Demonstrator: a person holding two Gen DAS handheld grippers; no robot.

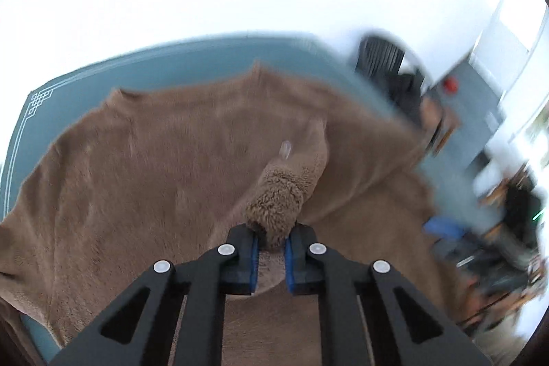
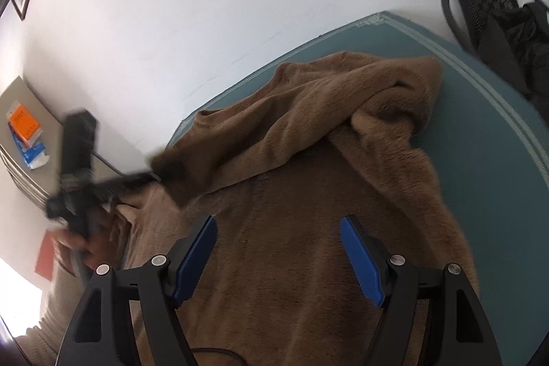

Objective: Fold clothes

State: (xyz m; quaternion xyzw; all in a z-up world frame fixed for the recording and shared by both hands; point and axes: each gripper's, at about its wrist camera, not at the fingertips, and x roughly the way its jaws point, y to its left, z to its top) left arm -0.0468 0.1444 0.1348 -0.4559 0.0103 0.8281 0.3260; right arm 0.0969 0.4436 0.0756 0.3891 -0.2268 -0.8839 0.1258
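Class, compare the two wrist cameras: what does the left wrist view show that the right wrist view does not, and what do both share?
Only the left wrist view shows the left gripper clamped on a fleecy fold of the brown garment. Only the right wrist view shows the right gripper open above the cloth, and an orange box on a side shelf. Both show the garment on the teal table cover and a black mesh chair.

The sweater lies on the table cover, 1 sleeve folded across its body toward the left edge. The chair stands beyond the cover's far right corner. The books lie on a shelf at left.
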